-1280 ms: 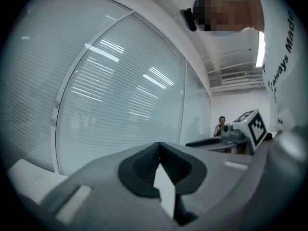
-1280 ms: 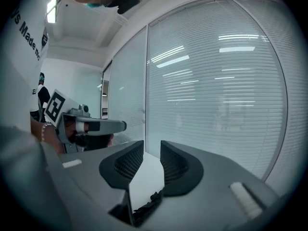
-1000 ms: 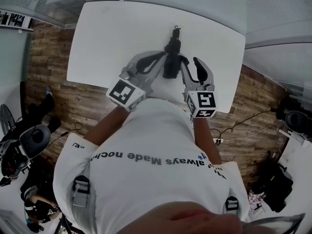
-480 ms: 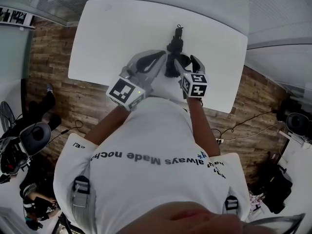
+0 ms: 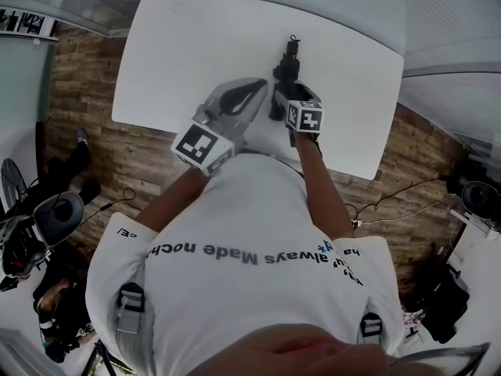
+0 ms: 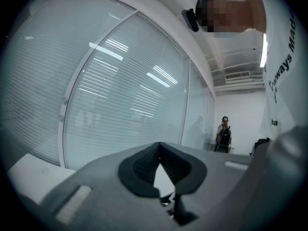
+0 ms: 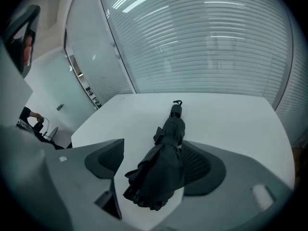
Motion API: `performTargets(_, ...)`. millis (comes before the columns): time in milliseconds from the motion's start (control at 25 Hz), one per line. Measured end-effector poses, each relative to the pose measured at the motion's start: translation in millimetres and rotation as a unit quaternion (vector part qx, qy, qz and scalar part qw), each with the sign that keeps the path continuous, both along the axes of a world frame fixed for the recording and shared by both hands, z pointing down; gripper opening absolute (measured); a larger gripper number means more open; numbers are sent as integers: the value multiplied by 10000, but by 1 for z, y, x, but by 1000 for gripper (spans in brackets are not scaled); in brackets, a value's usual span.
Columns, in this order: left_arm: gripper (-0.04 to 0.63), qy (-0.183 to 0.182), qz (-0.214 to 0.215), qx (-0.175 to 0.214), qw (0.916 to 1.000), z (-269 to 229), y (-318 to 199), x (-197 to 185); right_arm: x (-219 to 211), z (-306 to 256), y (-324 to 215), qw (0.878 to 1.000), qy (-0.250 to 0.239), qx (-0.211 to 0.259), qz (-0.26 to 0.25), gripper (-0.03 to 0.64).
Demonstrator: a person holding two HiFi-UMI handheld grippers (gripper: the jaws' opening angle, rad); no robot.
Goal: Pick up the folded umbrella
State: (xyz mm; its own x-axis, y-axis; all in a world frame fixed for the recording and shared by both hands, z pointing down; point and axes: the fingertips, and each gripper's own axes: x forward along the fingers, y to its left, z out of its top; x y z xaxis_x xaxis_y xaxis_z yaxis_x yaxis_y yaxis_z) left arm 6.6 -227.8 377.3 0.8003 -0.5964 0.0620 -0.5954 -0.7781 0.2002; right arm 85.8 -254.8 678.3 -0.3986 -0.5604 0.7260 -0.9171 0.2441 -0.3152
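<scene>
Looking down from the head view, a white table (image 5: 196, 45) with rounded corners is seen standing on a wood-plank floor (image 5: 86, 124). The room is closed in by glass walls hung with slatted blinds (image 7: 207, 42). A few cables (image 5: 391, 202) are strewn over the floor on the right.

The folded umbrella (image 7: 171, 129), black, is laid flat on the table about mid-width, with its strap end pointed at the far edge. It's straddled by the right gripper (image 7: 154, 163), whose jaws are spread wide and have just been opening. A clear gap is left between one pad and the fabric. The other pad is partly draped by cloth, so contact there can't be judged.

The left gripper (image 5: 257, 92) is held just beside the umbrella, jaws brought together tip to tip and aimed level at the blinds.

Some bits are hidden. In the head view the right jaws and the umbrella's near end are covered by the marker cube (image 5: 304, 116). The table's near edge is cut off by the person's white shirt (image 5: 235, 265). The dark clutter at the floor's left edge can't really be made out.
</scene>
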Motion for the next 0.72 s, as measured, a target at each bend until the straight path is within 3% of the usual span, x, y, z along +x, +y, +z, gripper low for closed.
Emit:
performTargets(480,3,-17,-30,-72,10000,5,-2,-12,-4,71,-3,9927,591,-1051,-42,440)
performTargets(720,3,-44,-52,-136,9999,11,-2,-14,-4,99,1,9869,535,-1525,26,448)
